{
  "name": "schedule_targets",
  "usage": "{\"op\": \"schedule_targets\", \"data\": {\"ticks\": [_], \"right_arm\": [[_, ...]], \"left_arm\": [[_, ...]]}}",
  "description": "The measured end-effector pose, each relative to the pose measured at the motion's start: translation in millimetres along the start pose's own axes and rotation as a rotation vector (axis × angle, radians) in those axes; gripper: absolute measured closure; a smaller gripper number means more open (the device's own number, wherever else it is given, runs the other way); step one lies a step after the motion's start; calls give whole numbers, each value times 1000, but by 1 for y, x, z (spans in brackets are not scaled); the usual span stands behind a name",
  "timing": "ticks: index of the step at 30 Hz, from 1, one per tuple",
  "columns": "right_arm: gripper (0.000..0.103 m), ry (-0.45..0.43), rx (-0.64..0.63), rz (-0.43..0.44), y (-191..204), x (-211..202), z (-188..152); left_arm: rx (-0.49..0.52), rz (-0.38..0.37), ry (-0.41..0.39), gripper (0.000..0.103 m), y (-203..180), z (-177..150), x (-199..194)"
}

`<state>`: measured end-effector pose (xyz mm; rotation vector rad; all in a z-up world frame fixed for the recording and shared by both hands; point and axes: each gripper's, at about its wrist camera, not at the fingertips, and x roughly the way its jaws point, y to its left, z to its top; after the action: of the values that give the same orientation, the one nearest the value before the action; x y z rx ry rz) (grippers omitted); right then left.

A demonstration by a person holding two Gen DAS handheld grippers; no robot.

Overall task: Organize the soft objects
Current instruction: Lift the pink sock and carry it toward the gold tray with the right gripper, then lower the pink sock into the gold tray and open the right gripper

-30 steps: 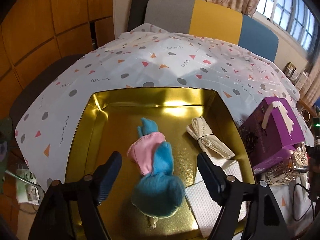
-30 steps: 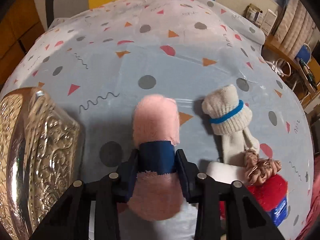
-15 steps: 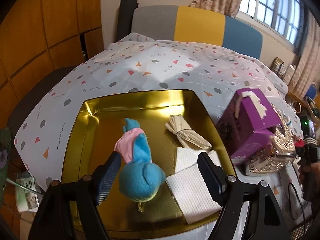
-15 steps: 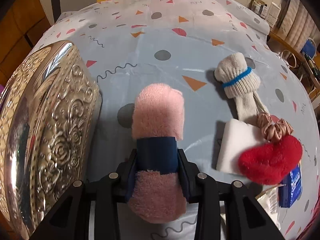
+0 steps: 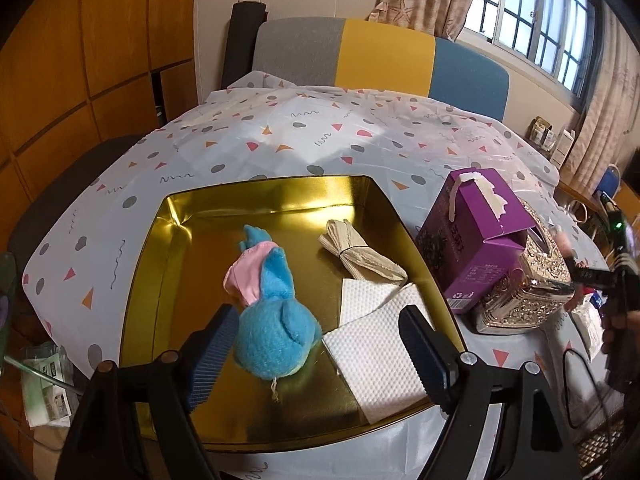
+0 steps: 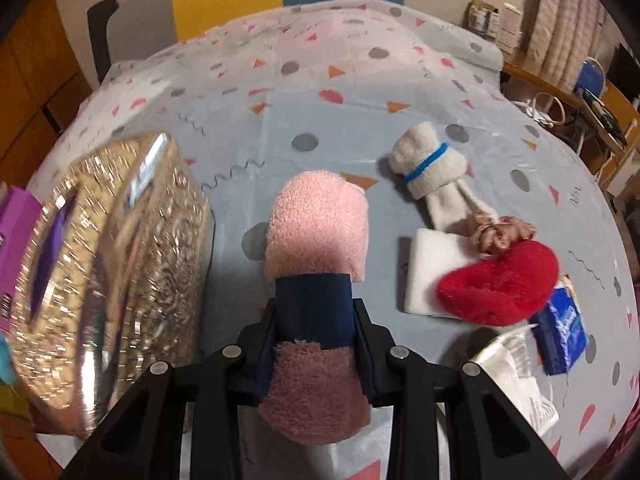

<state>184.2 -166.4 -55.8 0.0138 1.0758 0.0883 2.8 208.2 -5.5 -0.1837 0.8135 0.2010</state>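
Pink fuzzy roll lifted beside the ornate box

Pink fuzzy roll [image 6: 316, 236], clamped at its navy band by the right gripper [image 6: 314, 320], now hangs higher above the tablecloth [image 6: 320, 80], closer to the ornate box [image 6: 108, 264]. The left gripper [image 5: 320, 344] has pulled back, jaws wide, over the blue plush toy [image 5: 276, 328] in the gold tray [image 5: 148, 248].

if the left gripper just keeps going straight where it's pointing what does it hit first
Most likely the blue plush toy lying in the gold tray, right between the open left gripper fingers; depth is uncertain.
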Motion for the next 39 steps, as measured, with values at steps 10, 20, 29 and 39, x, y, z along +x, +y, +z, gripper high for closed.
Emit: {"op": "schedule_targets", "data": {"ticks": [10, 20, 29, 39], "right_arm": [[70, -177, -27, 45, 21, -66, 36], [70, -309, -192, 213, 109, -116, 50], [70, -338, -399, 399, 203, -156, 20], [70, -203, -572, 545, 293, -140, -28]], "left_arm": [[-25, 13, -3, 20, 15, -10, -3], [-35, 17, -5, 20, 21, -15, -6], [-62, 34, -9, 20, 33, -15, -7], [-147, 84, -10, 20, 68, -19, -7]]}}
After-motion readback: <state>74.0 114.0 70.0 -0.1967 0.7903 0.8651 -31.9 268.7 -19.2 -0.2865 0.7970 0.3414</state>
